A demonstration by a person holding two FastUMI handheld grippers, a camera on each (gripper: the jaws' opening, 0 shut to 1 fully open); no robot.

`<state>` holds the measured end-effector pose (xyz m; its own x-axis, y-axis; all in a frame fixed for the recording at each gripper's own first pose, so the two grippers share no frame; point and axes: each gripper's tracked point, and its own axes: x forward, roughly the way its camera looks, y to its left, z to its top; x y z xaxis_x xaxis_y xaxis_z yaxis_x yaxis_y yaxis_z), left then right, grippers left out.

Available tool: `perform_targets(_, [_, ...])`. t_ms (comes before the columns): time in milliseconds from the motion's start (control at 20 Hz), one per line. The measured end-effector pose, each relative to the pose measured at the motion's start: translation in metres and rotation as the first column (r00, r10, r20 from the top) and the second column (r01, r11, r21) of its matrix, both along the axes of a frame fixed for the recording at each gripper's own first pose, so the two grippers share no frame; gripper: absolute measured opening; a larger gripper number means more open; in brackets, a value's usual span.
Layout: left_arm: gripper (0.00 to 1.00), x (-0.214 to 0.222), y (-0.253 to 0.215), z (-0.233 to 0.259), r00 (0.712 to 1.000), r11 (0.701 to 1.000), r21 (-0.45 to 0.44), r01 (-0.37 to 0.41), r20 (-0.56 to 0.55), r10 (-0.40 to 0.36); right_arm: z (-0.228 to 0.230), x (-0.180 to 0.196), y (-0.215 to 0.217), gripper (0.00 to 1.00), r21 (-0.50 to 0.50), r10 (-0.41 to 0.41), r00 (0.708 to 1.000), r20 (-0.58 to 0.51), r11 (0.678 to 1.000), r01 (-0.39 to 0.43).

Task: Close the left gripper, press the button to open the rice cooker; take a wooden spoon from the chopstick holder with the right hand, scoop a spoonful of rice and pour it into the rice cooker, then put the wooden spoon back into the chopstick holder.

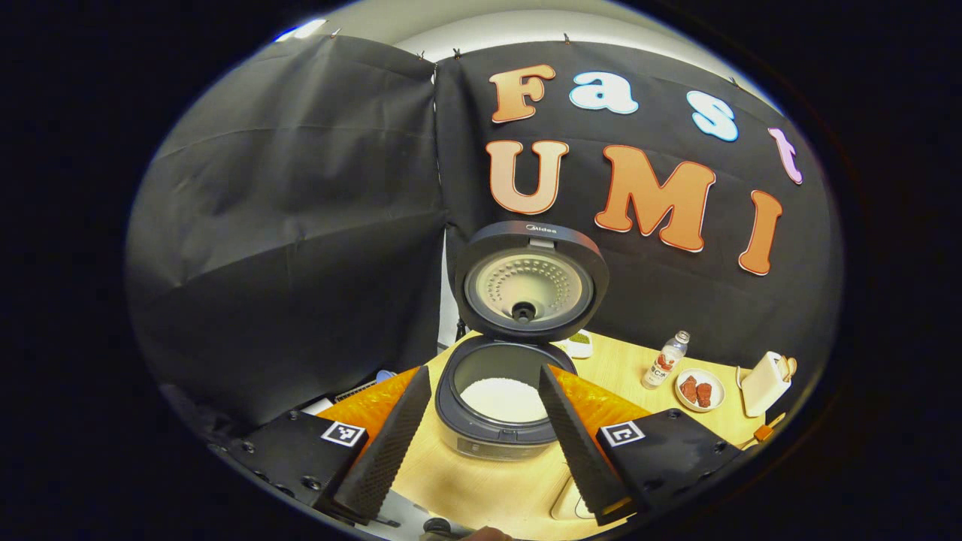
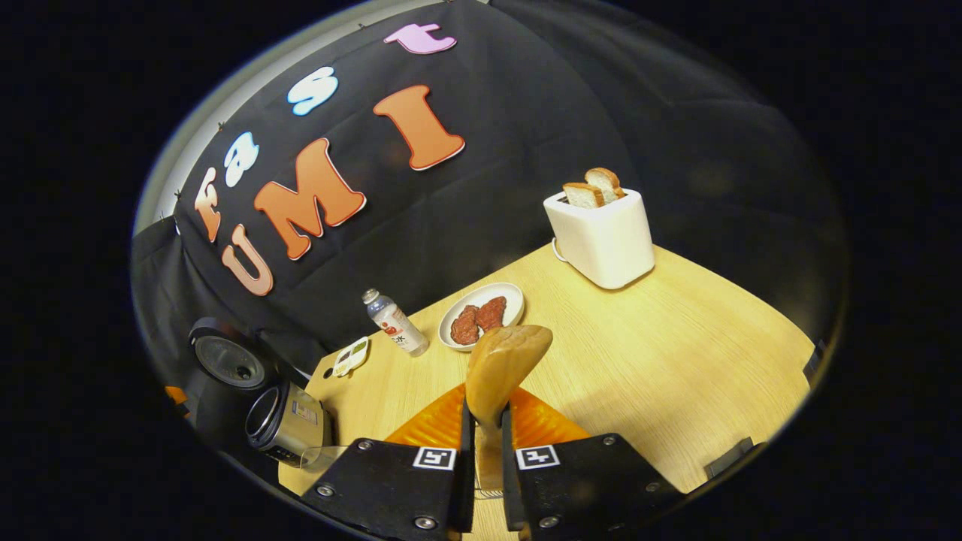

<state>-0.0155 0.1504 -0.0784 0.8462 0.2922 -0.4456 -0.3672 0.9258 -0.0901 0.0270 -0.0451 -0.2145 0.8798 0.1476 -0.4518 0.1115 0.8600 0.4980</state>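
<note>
Rice cooker: a dark grey round rice cooker point(image 1: 496, 406) stands on the pale wooden counter point(image 1: 481, 481) with its lid point(image 1: 530, 282) swung up and upright behind the pot; in the right gripper view it sits at the counter's far left corner point(image 2: 282, 421).
Rice: white rice point(image 1: 502, 400) lies in the cooker's inner pot.
Left gripper: the left gripper point(image 1: 481, 443) hangs just in front of the cooker, its fingers point(image 1: 387, 443) spread wide apart, one to each side of the pot, holding nothing.
Right gripper: the right gripper point(image 2: 485, 458) has its fingers point(image 2: 464, 466) pressed close on the handle of a light brown wooden spoon point(image 2: 503, 368), whose bowl stands up above them.
Spoon bowl: whether it carries any rice is hard to tell from this angle.
Right of the cooker: a small clear plastic bottle point(image 2: 394, 321), then a white plate point(image 2: 485, 314) with red-brown pieces, then a white toaster point(image 2: 601, 237) holding two bread slices point(image 2: 594, 188).
Behind the cooker: a small white tray point(image 2: 351, 355).
</note>
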Motion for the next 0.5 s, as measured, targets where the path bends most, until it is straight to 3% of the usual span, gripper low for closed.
perform_targets(150, [0.98, 0.020, 0.008, 0.012, 1.000, 1.000, 0.016, 0.015, 0.020, -0.015, -0.012, -0.009, 0.005, 0.19, 0.010, 0.018, 0.999, -0.049, 1.000, -0.018])
perform_targets(250, [0.98, 0.038, 0.013, 0.024, 0.999, 0.999, 0.024, 0.031, 0.037, -0.032, -0.012, -0.012, 0.002, 0.27, 0.033, 0.001, 0.997, -0.078, 0.999, 0.002])
perform_targets(300, [0.98, 0.051, 0.017, 0.034, 0.998, 0.999, 0.028, 0.039, 0.050, -0.040, -0.008, -0.013, -0.002, 0.42, 0.037, -0.015, 0.997, -0.078, 0.999, 0.018])
perform_targets(400, [0.96, 0.081, 0.020, 0.058, 0.994, 0.998, 0.022, 0.064, 0.085, -0.066, 0.007, -0.016, -0.014, 0.60, 0.019, -0.047, 0.998, -0.052, 0.999, 0.048])
perform_targets(450, [0.96, 0.095, 0.021, 0.067, 0.992, 0.997, 0.016, 0.076, 0.097, -0.077, 0.015, -0.017, -0.022, 0.54, -0.004, -0.061, 0.997, -0.037, 0.998, 0.061])
perform_targets(500, [0.96, 0.111, 0.023, 0.077, 0.990, 0.996, 0.020, 0.089, 0.108, -0.091, 0.025, -0.020, -0.028, 0.76, -0.031, -0.070, 0.997, -0.019, 0.997, 0.069])
